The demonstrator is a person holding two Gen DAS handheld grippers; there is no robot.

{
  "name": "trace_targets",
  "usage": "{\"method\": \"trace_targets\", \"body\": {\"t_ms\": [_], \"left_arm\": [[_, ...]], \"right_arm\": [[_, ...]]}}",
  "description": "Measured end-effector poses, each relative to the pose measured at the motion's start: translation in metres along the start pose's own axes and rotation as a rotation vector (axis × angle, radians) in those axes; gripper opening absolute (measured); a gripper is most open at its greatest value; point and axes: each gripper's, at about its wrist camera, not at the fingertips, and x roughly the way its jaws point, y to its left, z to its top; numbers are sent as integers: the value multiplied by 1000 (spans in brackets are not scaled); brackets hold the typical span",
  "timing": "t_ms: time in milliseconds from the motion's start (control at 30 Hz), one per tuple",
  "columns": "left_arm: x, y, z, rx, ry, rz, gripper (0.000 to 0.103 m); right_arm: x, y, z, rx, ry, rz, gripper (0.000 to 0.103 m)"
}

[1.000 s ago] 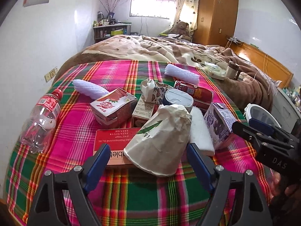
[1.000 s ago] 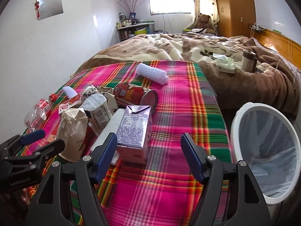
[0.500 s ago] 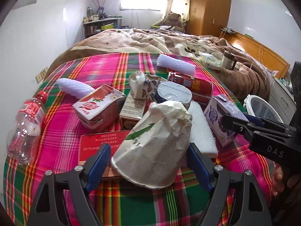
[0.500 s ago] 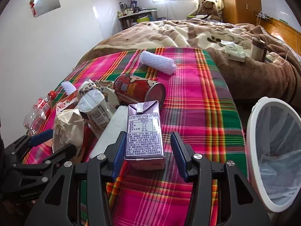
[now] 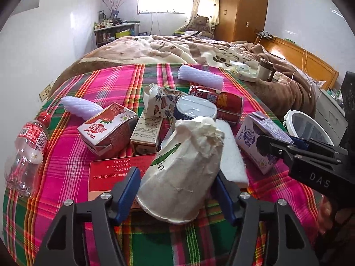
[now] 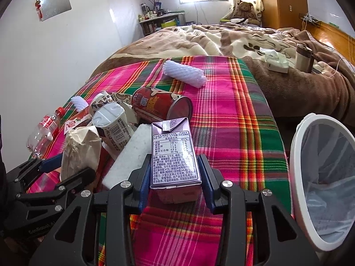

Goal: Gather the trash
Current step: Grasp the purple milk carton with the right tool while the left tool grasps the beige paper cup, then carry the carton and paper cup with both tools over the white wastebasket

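A crumpled white paper cup (image 5: 184, 173) lies on the plaid cloth (image 5: 66, 155). My left gripper (image 5: 177, 190) has closed its blue fingers on the cup's two sides. A purple milk carton (image 6: 174, 153) lies on the cloth, and my right gripper (image 6: 175, 175) is shut on its lower end. The carton (image 5: 259, 141) and right gripper (image 5: 295, 148) also show in the left wrist view. The left gripper (image 6: 62, 168) and cup (image 6: 81, 150) show in the right wrist view. A white-rimmed trash bin (image 6: 324, 177) stands off the bed's right edge.
Other trash lies in a pile: a red can (image 5: 216, 102), a red-white carton (image 5: 106, 128), a clear bottle (image 5: 26, 153), a white foam block (image 5: 230, 153), two foam nets (image 5: 200, 76), a red flat box (image 5: 111, 175). A tumbler (image 6: 302, 57) stands on the brown blanket.
Both grippers moved forward and closed: the left one onto the paper cup, the right one onto the purple carton, which was between open fingers before.
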Motion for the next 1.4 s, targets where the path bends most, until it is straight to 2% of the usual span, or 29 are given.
{"method": "trace_targets", "body": {"t_ms": [167,367,700,967,1200,1400], "left_arm": [[-5,-7,-1,22,-3,9,56],[-8,-8,0,11,1,-1,54],[-22,-15,2,-2,-19,-50,44],[-39,-29,3,4,-46,-68,42],[-55,-54,9,30,-76,-102,42],[-64,-94,18,88,-106,-150,42]], "right_arm": [[-3,1,-3,-4,-15,-12,41],[-7,-3,-7,6,-21,-8,41],[-31,-9,-11,28,-86,-6,40],[-49,-19,-15,56,-120,-13,40],[-71,-34,-19,84,-159,-29,40],[-96,-58,-20,110,-205,-88,41]]}}
